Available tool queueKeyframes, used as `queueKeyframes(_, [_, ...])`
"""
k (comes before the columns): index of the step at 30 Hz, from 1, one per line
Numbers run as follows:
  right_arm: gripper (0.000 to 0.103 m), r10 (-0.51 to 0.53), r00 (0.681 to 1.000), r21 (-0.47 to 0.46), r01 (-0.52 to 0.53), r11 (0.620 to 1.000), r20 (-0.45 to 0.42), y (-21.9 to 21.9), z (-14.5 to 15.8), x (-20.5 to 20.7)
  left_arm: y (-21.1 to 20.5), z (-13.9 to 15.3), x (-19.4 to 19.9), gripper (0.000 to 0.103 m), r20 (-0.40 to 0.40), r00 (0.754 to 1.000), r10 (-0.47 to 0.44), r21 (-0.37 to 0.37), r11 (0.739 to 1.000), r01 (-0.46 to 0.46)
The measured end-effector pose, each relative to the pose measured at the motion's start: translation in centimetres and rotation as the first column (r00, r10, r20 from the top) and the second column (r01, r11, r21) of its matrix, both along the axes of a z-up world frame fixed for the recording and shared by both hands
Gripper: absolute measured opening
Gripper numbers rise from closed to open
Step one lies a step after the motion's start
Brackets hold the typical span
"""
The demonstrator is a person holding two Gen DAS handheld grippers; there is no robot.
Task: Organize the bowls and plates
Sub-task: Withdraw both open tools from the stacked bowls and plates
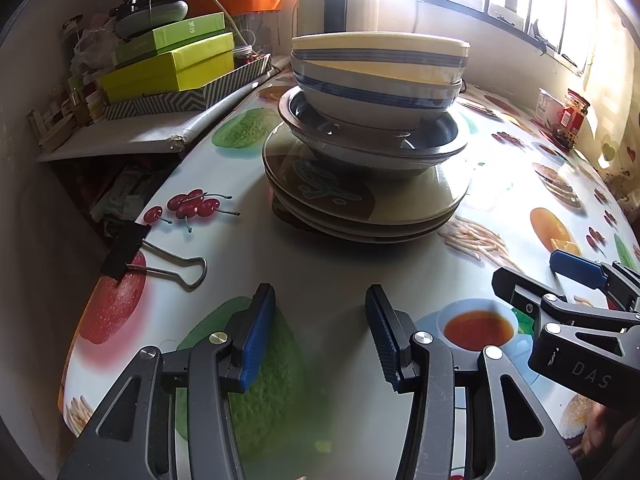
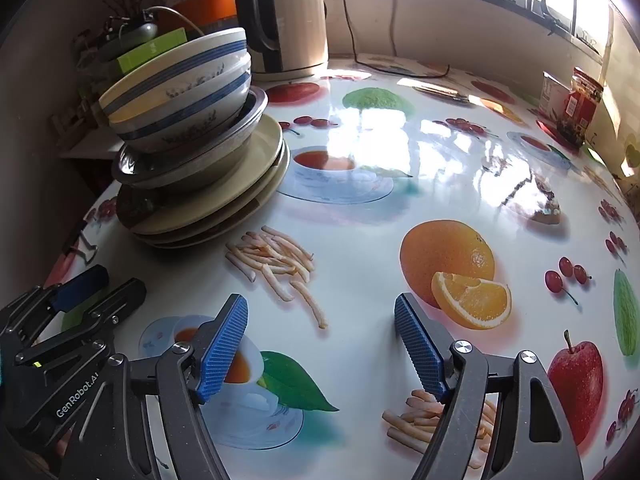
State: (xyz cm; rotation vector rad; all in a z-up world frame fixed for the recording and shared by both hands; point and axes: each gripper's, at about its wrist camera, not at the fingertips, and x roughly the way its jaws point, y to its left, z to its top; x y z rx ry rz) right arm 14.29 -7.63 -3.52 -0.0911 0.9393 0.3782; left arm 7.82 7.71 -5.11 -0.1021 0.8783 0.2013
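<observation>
Stack of plates and bowls [image 1: 372, 140] is seen on table [image 1: 328, 264], just ahead of left gripper [image 1: 320, 332], w/ nothing held, jaws apart. Right gripper [image 2: 320, 344] is held wide, empty; stack sits well to its upper left.

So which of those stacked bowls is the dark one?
The grey-rimmed bowl, third from the top. It sits directly on the plates, under the two cream bowls with blue stripes.

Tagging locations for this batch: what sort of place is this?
Probably a home kitchen or dining corner: stacked bowls and plates on a fruit-print tablecloth, an electric kettle by the window, a jar.
</observation>
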Motion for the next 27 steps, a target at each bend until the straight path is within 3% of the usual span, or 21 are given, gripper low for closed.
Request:
queueKeyframes(9, [0.084,0.006,1.000,-0.010,-0.006,1.000,0.000,0.22,-0.11,-0.08,-0.10,-0.02,-0.09,0.049,0.006,1.000,0.003,0.003,1.000,-0.003])
queueKeyframes(27, [0.085,0.006,1.000,-0.010,-0.006,1.000,0.001,0.18,-0.14,-0.13,-0.03,-0.01,-0.11,0.049,0.009,1.000,0.004,0.003,1.000,-0.004])
